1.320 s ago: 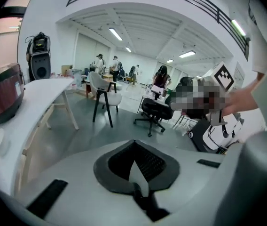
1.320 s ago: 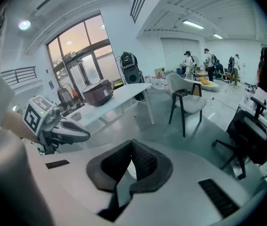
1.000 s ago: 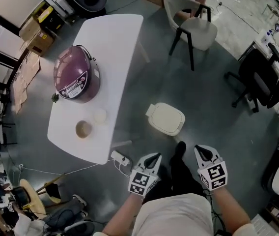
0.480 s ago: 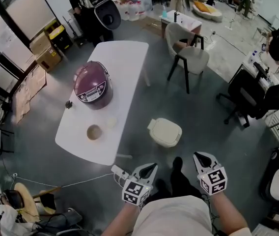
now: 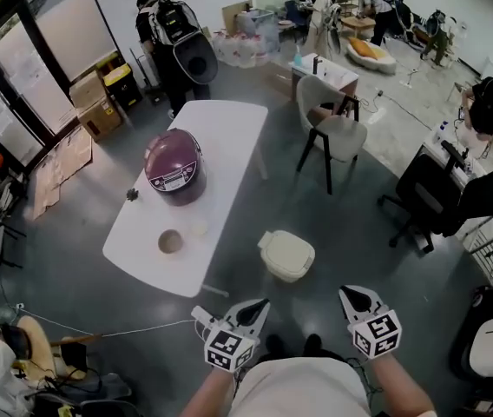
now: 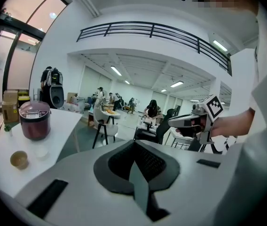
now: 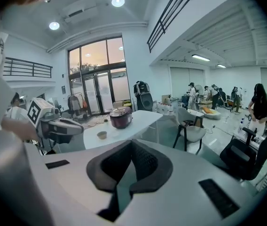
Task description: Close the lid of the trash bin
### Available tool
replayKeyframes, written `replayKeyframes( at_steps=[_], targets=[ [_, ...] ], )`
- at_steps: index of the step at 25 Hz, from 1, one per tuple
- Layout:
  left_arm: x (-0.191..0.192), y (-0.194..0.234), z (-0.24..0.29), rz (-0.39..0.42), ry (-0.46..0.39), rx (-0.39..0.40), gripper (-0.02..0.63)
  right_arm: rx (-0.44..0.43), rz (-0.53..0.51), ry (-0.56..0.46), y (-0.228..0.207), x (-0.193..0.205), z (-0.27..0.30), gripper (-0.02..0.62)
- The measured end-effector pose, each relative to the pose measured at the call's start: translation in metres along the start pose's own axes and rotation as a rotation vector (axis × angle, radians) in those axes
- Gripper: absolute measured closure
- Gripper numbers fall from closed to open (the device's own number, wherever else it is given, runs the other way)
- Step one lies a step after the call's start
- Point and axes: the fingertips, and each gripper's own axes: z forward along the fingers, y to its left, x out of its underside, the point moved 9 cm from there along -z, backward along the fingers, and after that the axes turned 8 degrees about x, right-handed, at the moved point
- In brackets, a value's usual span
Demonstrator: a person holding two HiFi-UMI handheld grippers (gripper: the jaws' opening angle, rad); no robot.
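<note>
The cream trash bin (image 5: 286,255) stands on the grey floor beside the white table, with its lid down flat. Both grippers hang close to the person's body, short of the bin and apart from it. My left gripper (image 5: 260,304) is shut and holds nothing; its own view shows the pads meeting (image 6: 134,143). My right gripper (image 5: 349,293) is also shut and empty, jaws together (image 7: 131,143). Each gripper shows in the other's view: the right gripper (image 6: 173,122) and the left gripper (image 7: 79,128). Neither gripper view shows the bin.
The white table (image 5: 226,125) carries a purple rice cooker (image 5: 174,166) and a small bowl (image 5: 170,241). A grey chair (image 5: 337,134) stands beyond the bin, a black office chair (image 5: 434,191) to the right. A power strip (image 5: 201,316) lies by my left gripper. People stand at the back.
The head view has risen and pulled back, taking in more of the room. Both grippers have lifted with it, staying shut. The bin's lid has stayed down.
</note>
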Motion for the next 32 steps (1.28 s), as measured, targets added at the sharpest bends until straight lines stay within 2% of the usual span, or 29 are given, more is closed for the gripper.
replayKeyframes(
  at_steps=[5, 13, 18, 32],
  targets=[
    [-0.002, -0.028, -0.005, -0.018, -0.016, -0.033, 0.591, -0.029, 0.012, -0.038, -0.008, -0.011, -0.034, 0.583],
    [-0.012, -0.053, -0.003, 0.008, -0.076, -0.077, 0.591, -0.025, 0.013, -0.097, -0.028, -0.017, -0.061, 0.583],
    [-0.015, -0.056, -0.009, 0.002, -0.107, -0.118, 0.591, -0.032, 0.011, -0.108, -0.029, -0.017, -0.067, 0.583],
    [-0.014, -0.061, -0.012, -0.004, -0.117, -0.152, 0.591, -0.045, -0.033, -0.13, -0.03, -0.019, -0.068, 0.583]
  ],
)
